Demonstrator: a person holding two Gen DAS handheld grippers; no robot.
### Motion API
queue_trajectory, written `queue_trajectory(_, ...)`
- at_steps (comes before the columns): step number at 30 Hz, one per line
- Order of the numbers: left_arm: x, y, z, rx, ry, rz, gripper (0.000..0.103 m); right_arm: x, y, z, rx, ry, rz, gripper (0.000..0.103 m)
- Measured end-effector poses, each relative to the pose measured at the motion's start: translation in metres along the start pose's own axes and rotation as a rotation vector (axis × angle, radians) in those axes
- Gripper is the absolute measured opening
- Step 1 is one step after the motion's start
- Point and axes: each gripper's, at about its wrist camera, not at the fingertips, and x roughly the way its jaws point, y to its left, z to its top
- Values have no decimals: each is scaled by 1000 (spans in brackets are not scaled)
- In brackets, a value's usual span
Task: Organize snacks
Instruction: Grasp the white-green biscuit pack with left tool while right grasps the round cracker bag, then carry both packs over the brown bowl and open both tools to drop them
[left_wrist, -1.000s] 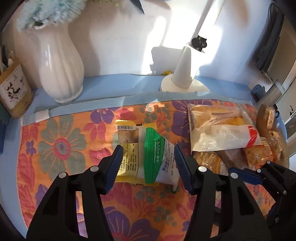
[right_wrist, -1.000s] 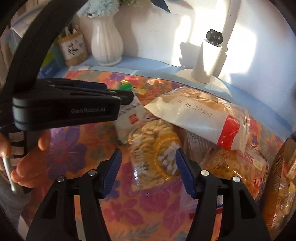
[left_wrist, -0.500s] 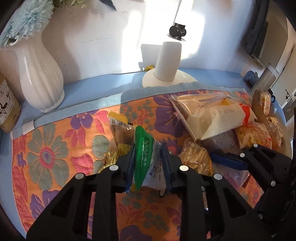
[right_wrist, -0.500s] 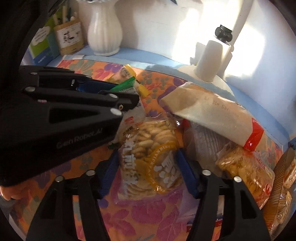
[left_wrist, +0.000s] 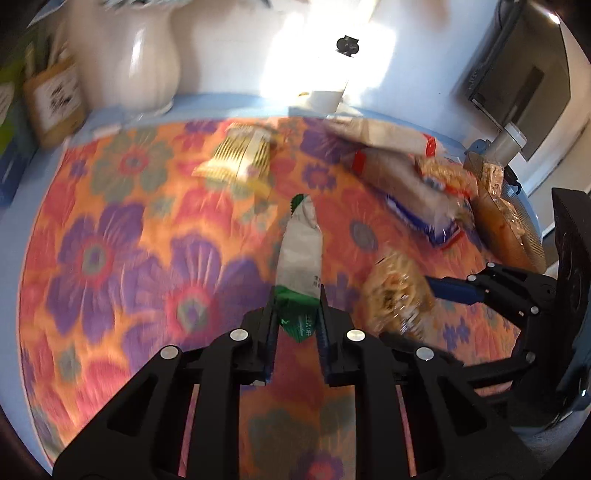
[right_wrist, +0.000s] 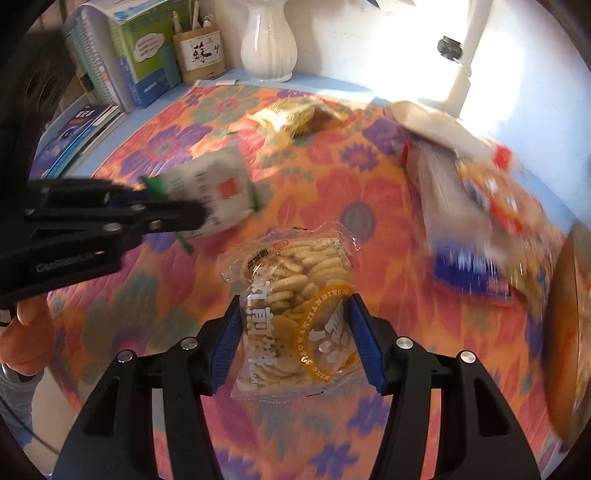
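Your left tool (left_wrist: 297, 332) pinches the green-and-white packet (left_wrist: 300, 254) by its crimped end; your right tool (right_wrist: 295, 343) clamps the cracker bag (right_wrist: 295, 302) mid-body; brittle contents, squeeze lightly.

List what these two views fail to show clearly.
- Snack pile, right wrist view: motion blur smears labels and edges.
- Basket, right wrist view: cut off by the frame edge.
- White-and-green packet, left wrist view: print blurred; lower end hidden between the left gripper jaws.
- Yellow packet, left wrist view: blurred.
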Motion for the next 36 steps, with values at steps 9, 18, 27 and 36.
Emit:
queue_trajectory(9, -47, 19, -73, -47, -34, 89, 48, -33, -17, -46, 149, -43, 35, 55)
queue_trajectory(18, -40, 25, -46, 21, -56, 105, 83, -38, -35, -57, 215, -64, 82, 63)
queue_trajectory(27, 11, 2, -42, 108, 2, 236, 60, -17, -27, -54, 131, -27, 58, 85)
queue_trajectory(36, -4, -1, -45, 84, -21, 213, 50, -14, -18, -57, 103, -53, 28, 68)
